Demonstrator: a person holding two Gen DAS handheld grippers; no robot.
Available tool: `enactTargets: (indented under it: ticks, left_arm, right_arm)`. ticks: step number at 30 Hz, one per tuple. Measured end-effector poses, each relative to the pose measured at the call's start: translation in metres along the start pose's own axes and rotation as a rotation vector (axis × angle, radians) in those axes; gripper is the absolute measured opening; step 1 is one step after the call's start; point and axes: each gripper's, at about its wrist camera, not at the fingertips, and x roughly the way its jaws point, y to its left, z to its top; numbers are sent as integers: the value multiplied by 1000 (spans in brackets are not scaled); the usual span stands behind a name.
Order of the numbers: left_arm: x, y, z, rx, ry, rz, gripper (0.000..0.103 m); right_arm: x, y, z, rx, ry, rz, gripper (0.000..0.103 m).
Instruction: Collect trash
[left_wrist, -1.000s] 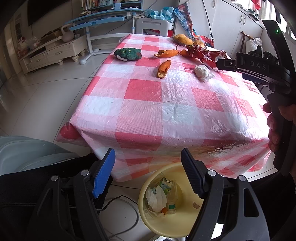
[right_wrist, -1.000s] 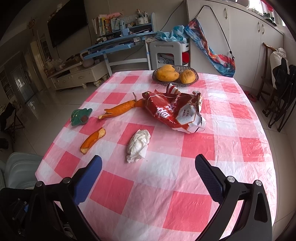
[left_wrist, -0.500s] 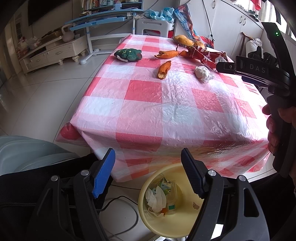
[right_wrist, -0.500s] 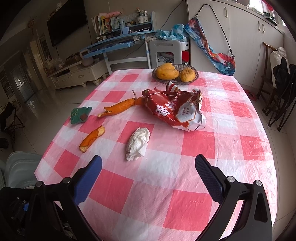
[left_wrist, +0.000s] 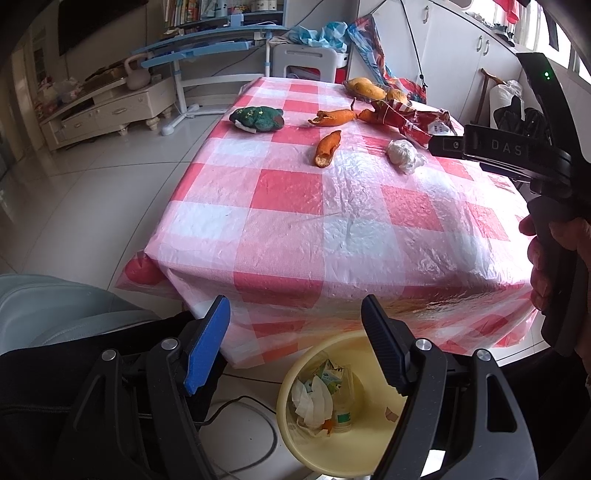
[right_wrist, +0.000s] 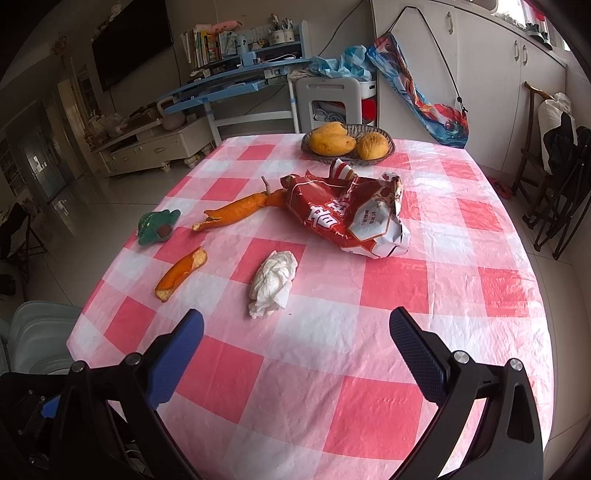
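Note:
A crumpled white tissue (right_wrist: 273, 282) lies on the red-checked tablecloth (right_wrist: 388, 288), just ahead of my open, empty right gripper (right_wrist: 295, 332). Behind the tissue lie a torn red snack bag (right_wrist: 347, 218), a short orange peel (right_wrist: 181, 273) and a long orange peel (right_wrist: 236, 214). My left gripper (left_wrist: 295, 321) is open and empty, below the table's near edge, above a yellow trash bin (left_wrist: 332, 435) holding some wrappers. The tissue (left_wrist: 404, 155), short peel (left_wrist: 327, 147) and bag (left_wrist: 406, 120) also show in the left wrist view.
A green toy (right_wrist: 157, 230) sits near the table's left edge. A basket with mangoes (right_wrist: 347, 144) stands at the far end. A grey chair (left_wrist: 55, 306) is at the left. A cable (left_wrist: 251, 406) runs on the floor by the bin.
My right gripper has moved forward over the table towards the tissue. The left gripper has hardly moved.

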Motion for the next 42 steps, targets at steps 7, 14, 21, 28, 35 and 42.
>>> enactTargets:
  ticks: [7, 14, 21, 28, 35, 42]
  left_arm:
    - [-1, 2, 0, -4, -6, -1, 71]
    - [-2, 2, 0, -5, -8, -2, 71]
    - [-3, 2, 1, -9, -15, -4, 71]
    - [-17, 21, 11, -95, -62, -45, 71]
    - [-22, 41, 33, -183, -77, -75, 71]
    - [-9, 27, 72, -118, -97, -72, 71]
  right_arm:
    - [0, 0, 0, -1, 1, 0, 97]
    - [1, 0, -1, 0, 3, -1, 97]
    - [1, 0, -1, 0, 6, -1, 97]
    - [4, -4, -4, 7, 15, -17, 97]
    - [9, -8, -1, 42, 32, -3, 93]
    - [30, 4, 11, 10, 58, 4, 80]
